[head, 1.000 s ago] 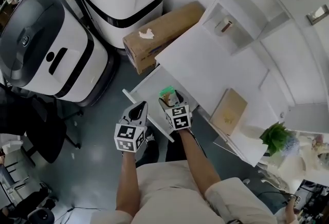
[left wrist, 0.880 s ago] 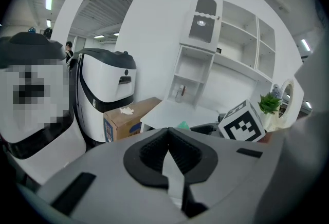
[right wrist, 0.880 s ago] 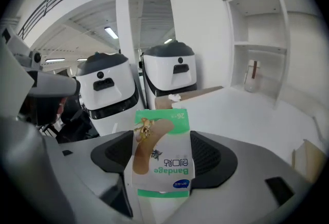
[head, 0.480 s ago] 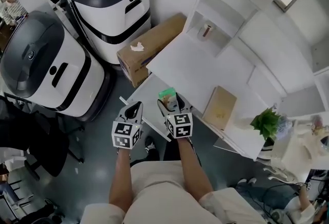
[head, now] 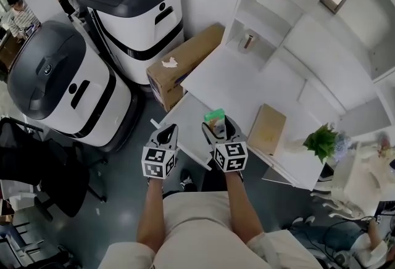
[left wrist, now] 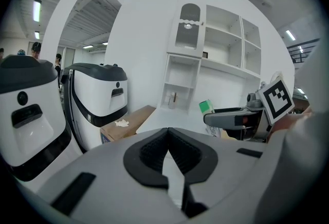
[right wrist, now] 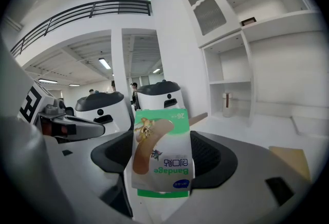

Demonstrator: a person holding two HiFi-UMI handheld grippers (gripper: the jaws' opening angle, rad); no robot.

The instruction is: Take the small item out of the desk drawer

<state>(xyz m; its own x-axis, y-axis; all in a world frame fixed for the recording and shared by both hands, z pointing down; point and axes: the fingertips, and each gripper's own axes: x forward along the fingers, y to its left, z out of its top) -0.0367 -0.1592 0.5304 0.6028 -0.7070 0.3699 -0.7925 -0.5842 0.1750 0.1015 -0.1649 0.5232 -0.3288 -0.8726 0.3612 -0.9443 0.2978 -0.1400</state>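
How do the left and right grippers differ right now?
The right gripper is clamped on a green-and-white bandage box; the left gripper is shut on nothing. The right gripper reaches over the open drawer; the left gripper hangs back near its front edge. Both point toward the desk, side by side.

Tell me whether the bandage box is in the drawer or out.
Out: the right claw is shut on the bandage box, held up clear of the drawer.
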